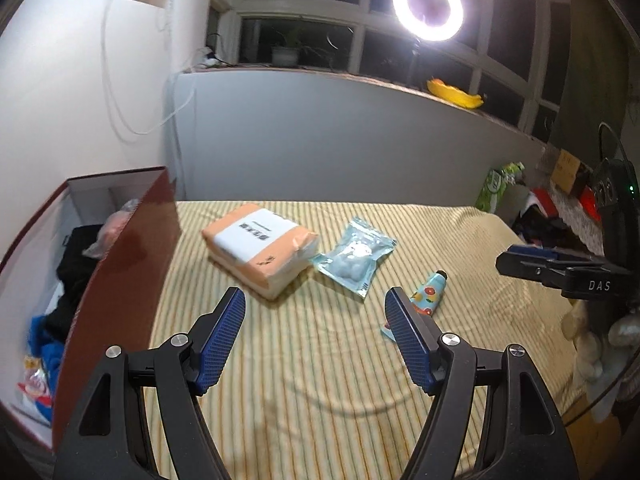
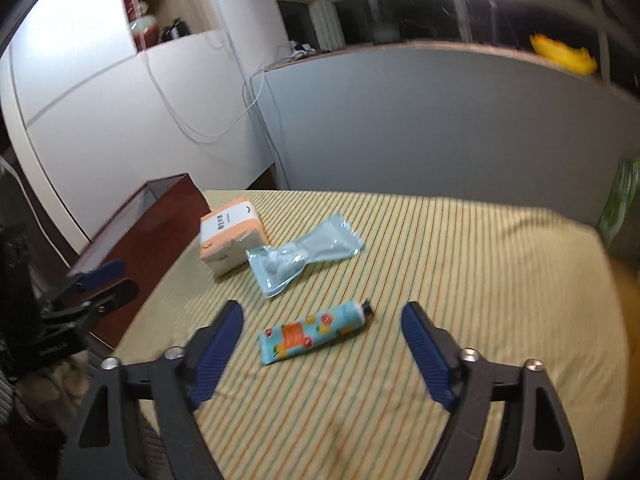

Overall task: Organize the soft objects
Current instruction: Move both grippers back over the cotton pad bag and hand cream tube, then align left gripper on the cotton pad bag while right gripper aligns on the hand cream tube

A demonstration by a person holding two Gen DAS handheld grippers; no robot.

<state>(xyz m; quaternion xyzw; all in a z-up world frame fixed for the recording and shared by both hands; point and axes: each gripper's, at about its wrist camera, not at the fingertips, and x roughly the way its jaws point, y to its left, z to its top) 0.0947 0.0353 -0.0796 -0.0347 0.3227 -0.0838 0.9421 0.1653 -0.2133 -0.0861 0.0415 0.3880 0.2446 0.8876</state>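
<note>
An orange tissue pack (image 1: 259, 249) with a white label lies on the striped cloth, near a brown box (image 1: 120, 276) at the left that holds clothes and packets. Beside the pack lies a clear blue bag of cotton balls (image 1: 354, 257), then a blue fruit-print tube (image 1: 428, 294). My left gripper (image 1: 316, 304) is open and empty, above the cloth in front of the pack. My right gripper (image 2: 322, 314) is open and empty, with the tube (image 2: 314, 332) lying between its fingers' line. The pack (image 2: 232, 236), bag (image 2: 300, 252) and box (image 2: 148, 248) also show there.
A striped yellow cloth (image 1: 320, 360) covers the table. A grey partition (image 1: 340, 140) stands behind it. A ring light (image 1: 427, 6) shines above. A green packet (image 1: 498, 186) and clutter sit at the far right. The right gripper shows in the left view (image 1: 560, 268).
</note>
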